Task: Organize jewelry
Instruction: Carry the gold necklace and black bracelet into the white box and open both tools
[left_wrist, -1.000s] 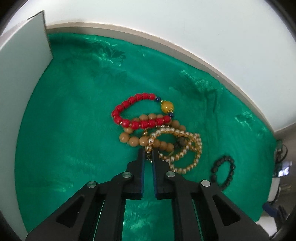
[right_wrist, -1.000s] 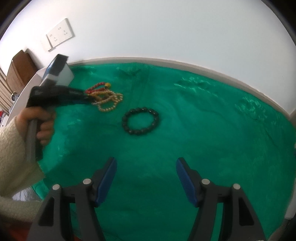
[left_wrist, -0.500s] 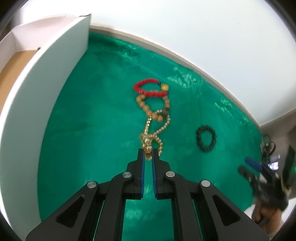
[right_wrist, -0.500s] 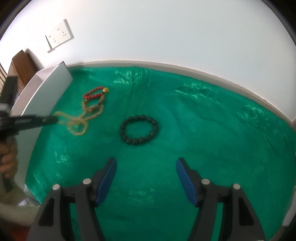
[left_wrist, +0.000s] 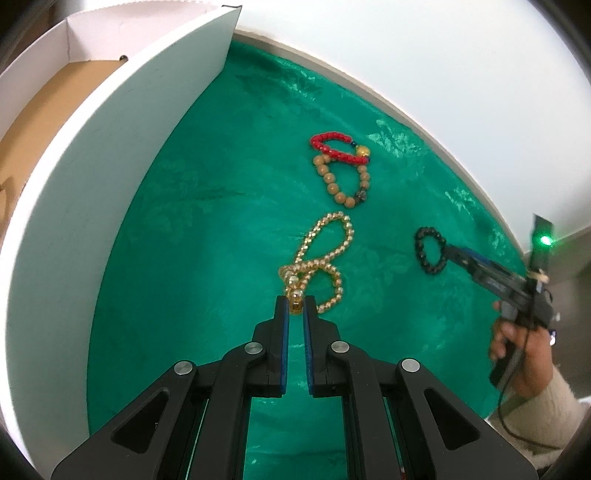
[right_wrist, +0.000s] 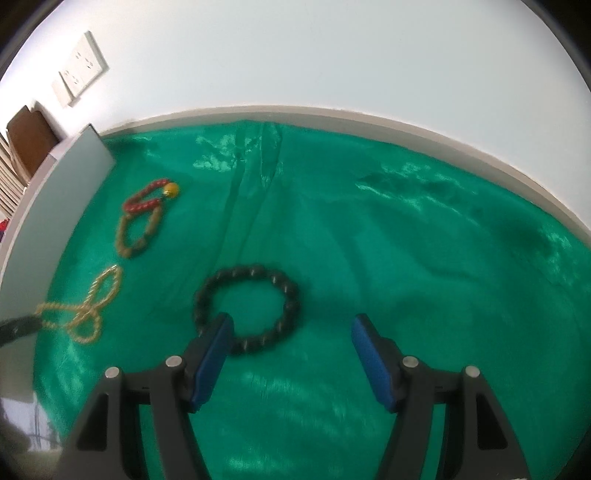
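My left gripper (left_wrist: 296, 305) is shut on one end of a gold bead necklace (left_wrist: 322, 258), whose loops trail over the green cloth (left_wrist: 207, 229); it also shows in the right wrist view (right_wrist: 88, 310). A red bracelet (left_wrist: 338, 147) overlaps a tan wooden-bead bracelet (left_wrist: 334, 182) farther back. My right gripper (right_wrist: 291, 330) is open, low over a black bead bracelet (right_wrist: 247, 308), with its left finger (right_wrist: 212, 350) over the ring's near edge. In the left wrist view the right gripper reaches the black bracelet (left_wrist: 428, 249).
A white cardboard box (left_wrist: 92, 155) with a brown floor stands open at the left of the cloth; its wall also shows in the right wrist view (right_wrist: 70, 177). A white wall bounds the back, with sockets (right_wrist: 79, 70) on it.
My left gripper has pulled the gold necklace out of the pile, toward me and toward the box. My right gripper has moved forward and down onto the black bracelet.
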